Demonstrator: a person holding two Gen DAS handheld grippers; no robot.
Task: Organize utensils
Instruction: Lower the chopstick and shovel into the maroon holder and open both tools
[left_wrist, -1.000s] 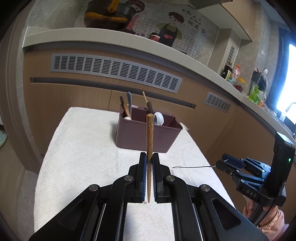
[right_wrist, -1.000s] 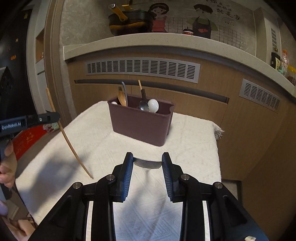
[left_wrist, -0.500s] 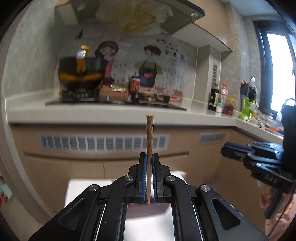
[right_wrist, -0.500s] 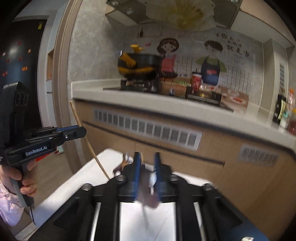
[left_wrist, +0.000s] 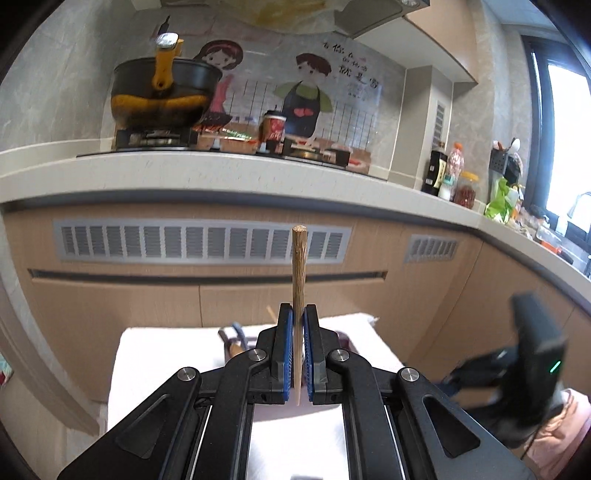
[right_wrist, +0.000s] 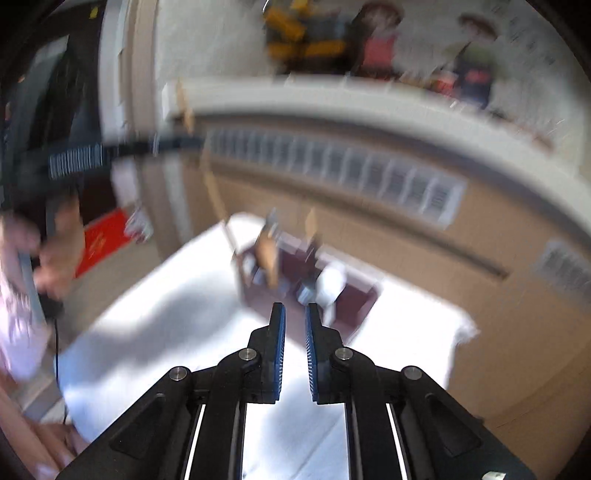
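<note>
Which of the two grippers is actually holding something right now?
The left gripper: a wooden chopstick stands upright, clamped between its blue pads. The right gripper shows only a bare gap between its fingers.

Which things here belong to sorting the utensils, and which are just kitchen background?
Part of the job:
- wooden chopstick, clamped in the left gripper
- maroon utensil holder with utensils inside
- right gripper, nothing between its fingers

Just lying about:
- black pot
- red cup
- bottles
</note>
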